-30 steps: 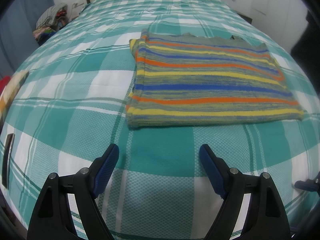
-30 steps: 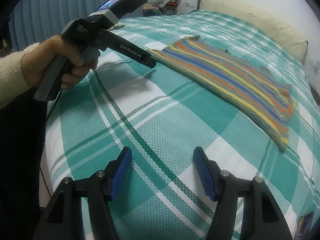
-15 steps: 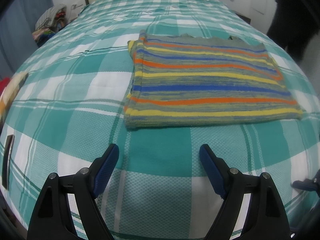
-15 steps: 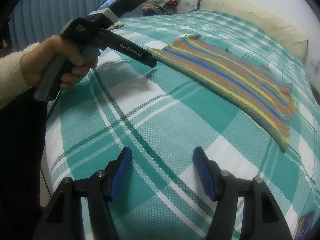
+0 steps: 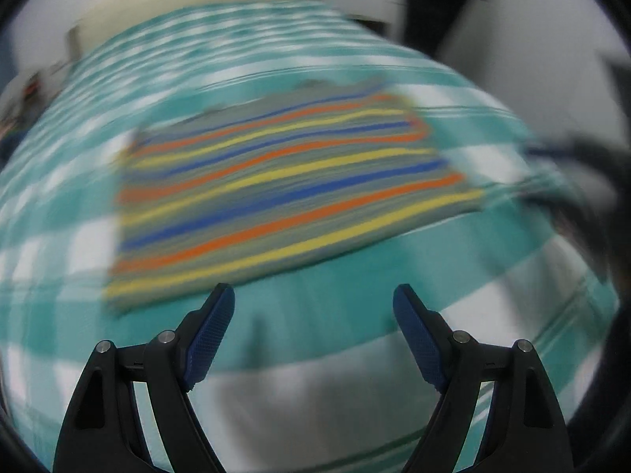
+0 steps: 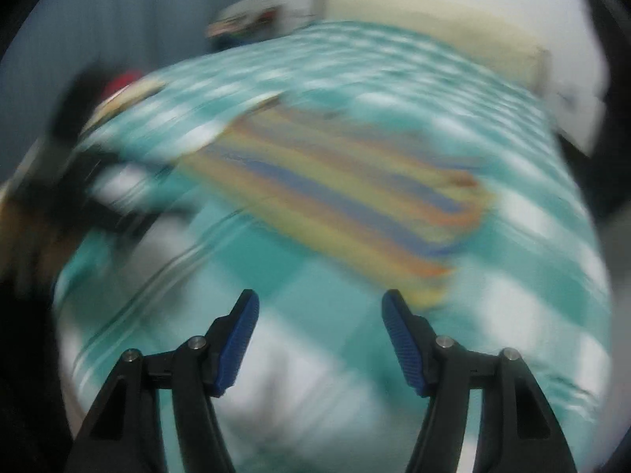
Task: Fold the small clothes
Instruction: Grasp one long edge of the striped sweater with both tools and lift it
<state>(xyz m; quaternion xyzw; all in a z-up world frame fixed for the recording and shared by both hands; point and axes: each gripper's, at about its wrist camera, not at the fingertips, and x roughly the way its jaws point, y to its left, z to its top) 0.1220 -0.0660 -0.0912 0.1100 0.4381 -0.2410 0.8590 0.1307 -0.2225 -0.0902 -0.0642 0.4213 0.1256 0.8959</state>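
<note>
A folded striped knit garment [image 5: 284, 193] in orange, yellow, blue and grey lies flat on the teal and white checked bed [image 5: 339, 315]. Both views are motion-blurred. My left gripper [image 5: 313, 299] is open and empty, just in front of the garment's near edge. In the right wrist view the garment [image 6: 347, 205] lies ahead, its near corner just beyond my open, empty right gripper [image 6: 319, 303].
A cream pillow [image 6: 434, 35] lies at the head of the bed. A pile of clothes [image 6: 244, 19] sits beyond the far left corner. A dark blurred shape, likely the other hand and gripper [image 6: 79, 181], is at the left. White walls stand behind.
Both grippers have swung quickly, blurring both views. The garment now sits closer to both grippers and appears tilted. Both grippers stay open.
</note>
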